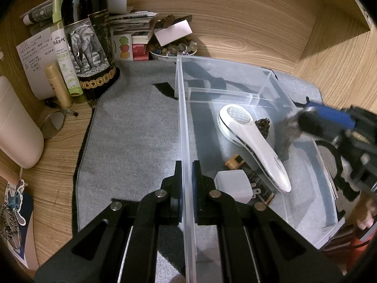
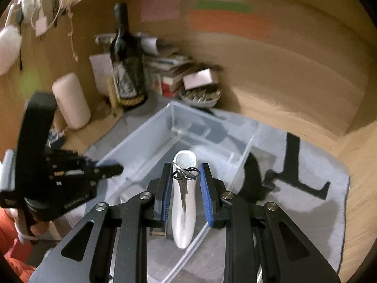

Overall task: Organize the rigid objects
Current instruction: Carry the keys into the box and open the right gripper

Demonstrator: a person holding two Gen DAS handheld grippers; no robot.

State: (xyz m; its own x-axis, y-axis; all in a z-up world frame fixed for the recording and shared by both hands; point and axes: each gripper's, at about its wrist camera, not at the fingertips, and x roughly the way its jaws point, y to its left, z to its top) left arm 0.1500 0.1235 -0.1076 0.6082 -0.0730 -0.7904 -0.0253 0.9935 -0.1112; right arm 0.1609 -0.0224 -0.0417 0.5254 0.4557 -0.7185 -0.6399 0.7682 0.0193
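Far left on the wooden desk (image 1: 247,16), a pale rounded case (image 1: 16,127) lies beside a cream tube (image 1: 57,85) and a green spray bottle (image 1: 64,54), with the dark wine bottle (image 1: 88,47) and its elephant label standing at the corner of the grey mat (image 1: 132,127). Behind it, a heap of papers (image 1: 132,23) and a bowl of beads (image 1: 173,48). Centre now — the left gripper (image 1: 187,186) is clamped on the near-left wall of the clear plastic bin (image 1: 186,122), one finger outside, one inside, pads pressed against the plastic. Inside the bin, on its floor: a white charger plug (image 1: 233,185), a small brown and black piece (image 1: 235,161) just behind it, and the long white handheld device (image 1: 254,146) lying diagonally, mesh head towards the bin's back. Further right, the right gripper (image 2: 186,176) comes in above the bin, blurred in the left camera — its own camera shows a key ring with keys (image 2: 185,176) hanging between the blue pads (image 2: 206,188), narrowly parted jaws pinching the ring, directly over the white device.
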